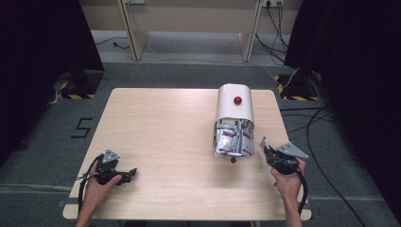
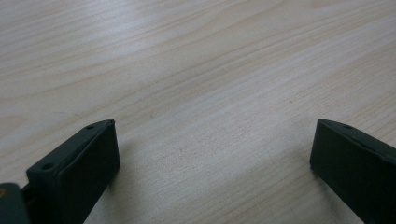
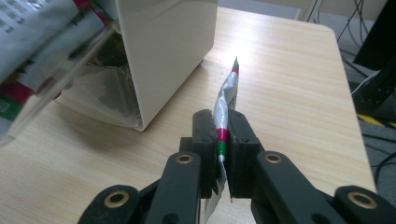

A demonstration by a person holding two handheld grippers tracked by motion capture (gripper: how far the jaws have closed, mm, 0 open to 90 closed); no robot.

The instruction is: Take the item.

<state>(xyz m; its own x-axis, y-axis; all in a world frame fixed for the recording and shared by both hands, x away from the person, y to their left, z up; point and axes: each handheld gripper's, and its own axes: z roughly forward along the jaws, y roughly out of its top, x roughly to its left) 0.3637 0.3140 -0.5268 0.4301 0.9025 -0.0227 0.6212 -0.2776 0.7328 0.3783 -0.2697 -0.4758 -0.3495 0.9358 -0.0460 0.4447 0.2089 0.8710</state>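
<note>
Silver packet [image 3: 226, 105] sits pinched tight in the right hand-held gripper [image 3: 223, 135], pulled from the white box [image 1: 234, 109] at ten o'clock; the left hand-held gripper [image 2: 210, 154] rests wide open, empty.

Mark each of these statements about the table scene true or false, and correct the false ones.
1. The right claw is shut on a sachet. True.
2. The left claw grips a sachet. False: it is open, with bare table between its jaws.
3. The white dispenser lies on the table with sachets at its near open end. True.
4. The dispenser has a blue knob on top. False: the knob is red.
5. The held sachet is silver with red and green bands. True.
6. The left claw touches the dispenser. False: it is far off, near the table's left front part.
</note>
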